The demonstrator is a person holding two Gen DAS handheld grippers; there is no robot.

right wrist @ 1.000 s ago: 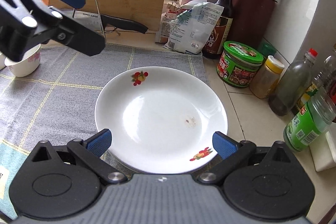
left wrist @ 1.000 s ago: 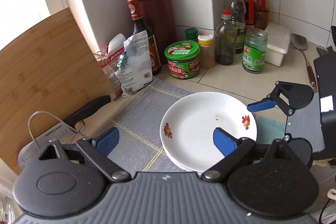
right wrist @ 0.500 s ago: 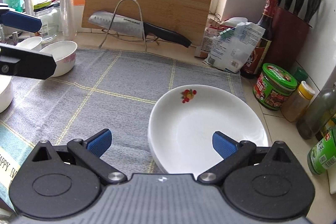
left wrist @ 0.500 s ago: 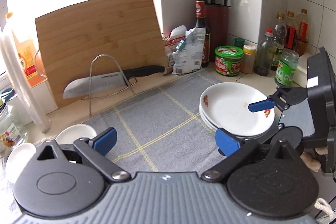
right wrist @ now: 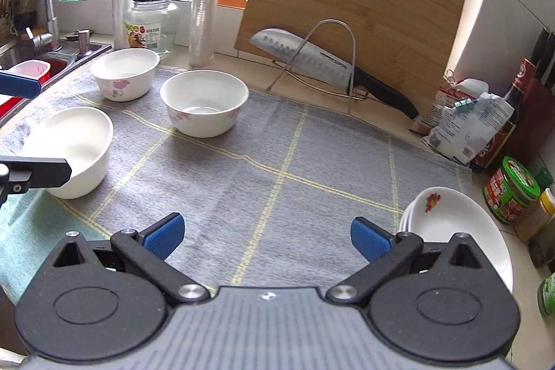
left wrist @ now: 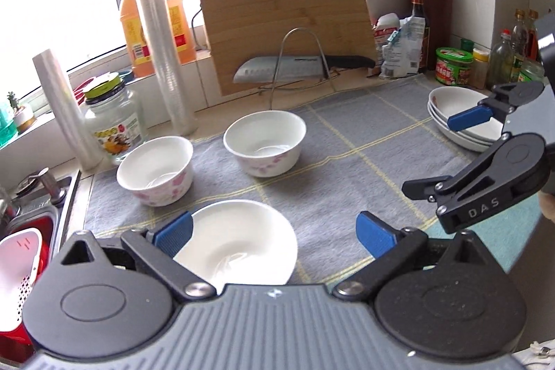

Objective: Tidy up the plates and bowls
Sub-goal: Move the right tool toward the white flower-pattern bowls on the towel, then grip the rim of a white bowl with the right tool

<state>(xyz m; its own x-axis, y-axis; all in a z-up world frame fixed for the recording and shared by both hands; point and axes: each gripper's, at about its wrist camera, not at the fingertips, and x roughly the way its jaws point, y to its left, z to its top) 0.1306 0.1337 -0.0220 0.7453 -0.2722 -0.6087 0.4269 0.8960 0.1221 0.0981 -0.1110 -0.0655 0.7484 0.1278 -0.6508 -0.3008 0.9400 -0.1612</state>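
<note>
Three white bowls stand on the grey mat (left wrist: 347,162): a near plain bowl (left wrist: 242,245), a floral bowl at left (left wrist: 156,170) and a floral bowl in the middle (left wrist: 265,146). My left gripper (left wrist: 274,231) is open over the near bowl, its left pad by the rim. A stack of white plates (left wrist: 458,117) sits at the mat's right end. In the right wrist view the bowls (right wrist: 204,103) are at left and the plates (right wrist: 454,224) at right. My right gripper (right wrist: 265,233) is open and empty above the mat (right wrist: 277,162).
A bamboo cutting board (left wrist: 284,19) and a knife on a wire rack (left wrist: 298,68) stand behind the mat. Jars, bottles and a knife block (left wrist: 440,6) line the right wall. A sink (right wrist: 34,58) with a red basket lies at left.
Both grippers have swung left, away from the plate stack. The left gripper now hangs over the near bowl; the plates lie at the right edge of both views.
</note>
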